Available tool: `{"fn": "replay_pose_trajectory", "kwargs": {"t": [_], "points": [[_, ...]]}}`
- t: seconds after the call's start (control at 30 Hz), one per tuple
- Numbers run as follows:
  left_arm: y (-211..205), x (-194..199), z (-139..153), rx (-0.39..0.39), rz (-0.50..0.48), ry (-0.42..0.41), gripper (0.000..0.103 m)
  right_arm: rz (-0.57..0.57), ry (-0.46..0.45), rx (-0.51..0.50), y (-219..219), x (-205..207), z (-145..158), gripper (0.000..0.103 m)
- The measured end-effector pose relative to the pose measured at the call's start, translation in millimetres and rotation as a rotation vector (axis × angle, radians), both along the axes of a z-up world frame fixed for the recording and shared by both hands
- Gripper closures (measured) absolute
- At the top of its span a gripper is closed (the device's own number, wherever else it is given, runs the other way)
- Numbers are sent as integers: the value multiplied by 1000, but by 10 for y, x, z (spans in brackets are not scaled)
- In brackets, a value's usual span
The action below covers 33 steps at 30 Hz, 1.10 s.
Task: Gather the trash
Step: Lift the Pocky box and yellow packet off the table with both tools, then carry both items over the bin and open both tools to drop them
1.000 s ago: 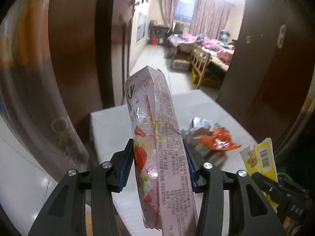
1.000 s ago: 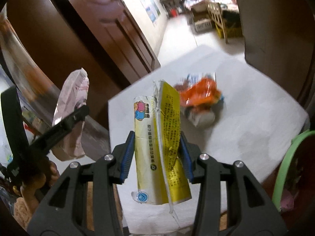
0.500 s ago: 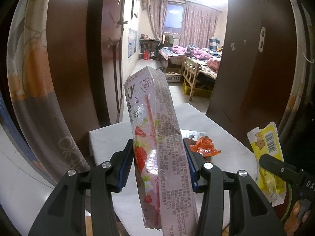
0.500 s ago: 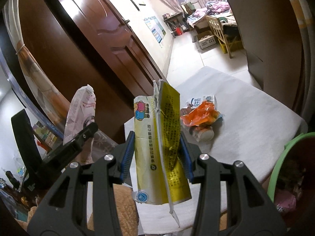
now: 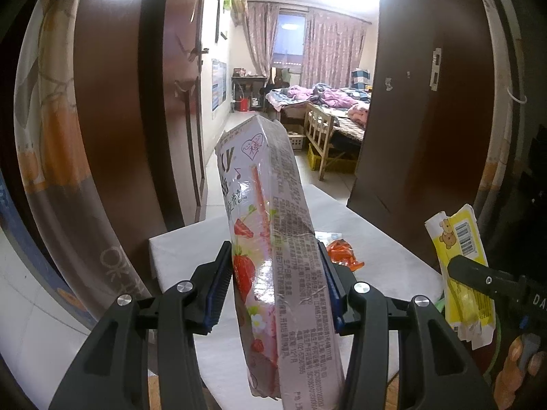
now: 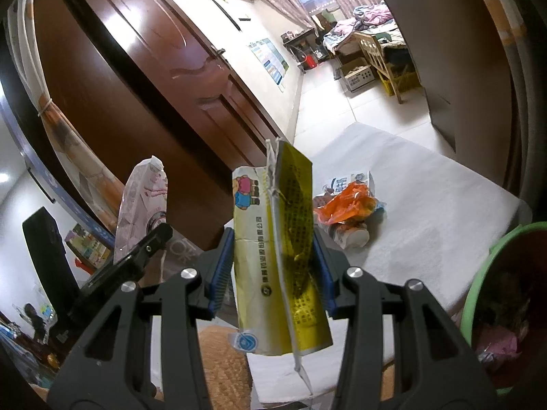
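left gripper (image 5: pixel 275 287) clamps pink box (image 5: pixel 273 239) | right gripper (image 6: pixel 273 266) clamps yellow wrapper (image 6: pixel 277 239) | both lifted off table (image 6: pixel 427 212) | orange wrapper (image 6: pixel 348 201) remains mid-table | green bin (image 6: pixel 478 280) by right edge: drop next

Glossy pink carton (image 5: pixel 273 239); matt white tablecloth (image 6: pixel 427 205).

The table (image 6: pixel 427 212) is the landmark. On it, toward its far left part, lies a heap of wrappers (image 6: pixel 348 205). Above its near edge the right gripper (image 6: pixel 273 266) holds a flattened packet (image 6: pixel 280 256); left of that, past the table's left edge, the left gripper (image 5: pixel 277 287) holds a snack box (image 5: pixel 273 239). A bin (image 6: pixel 506 273) stands at the table's near right corner
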<state>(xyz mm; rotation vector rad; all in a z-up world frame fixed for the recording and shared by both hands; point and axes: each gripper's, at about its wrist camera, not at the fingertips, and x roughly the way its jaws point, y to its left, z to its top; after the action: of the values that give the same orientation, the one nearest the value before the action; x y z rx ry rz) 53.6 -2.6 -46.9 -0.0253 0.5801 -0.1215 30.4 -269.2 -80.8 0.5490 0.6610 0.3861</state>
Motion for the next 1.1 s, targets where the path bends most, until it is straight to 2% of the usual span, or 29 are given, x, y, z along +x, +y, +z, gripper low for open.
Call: {"fn": "replay_pose_trajectory", "kwargs": {"t": [0.33,0.57,0.83,1.1], "points": [[-192,-81,72,11,-55,-23,58,-30,-45,39,-268,-145,75,61],[-387,-140,70,13,-108,-18,58,-62,-35,47,-390,-238,32,61],[-823,-134,-257,-4,-233,89,58,-118,-67,28,-573,-441,137,60],[-1419,-257,-487,47,-401,153,58,-197,-58,29,-916,-598,67,60]]}}
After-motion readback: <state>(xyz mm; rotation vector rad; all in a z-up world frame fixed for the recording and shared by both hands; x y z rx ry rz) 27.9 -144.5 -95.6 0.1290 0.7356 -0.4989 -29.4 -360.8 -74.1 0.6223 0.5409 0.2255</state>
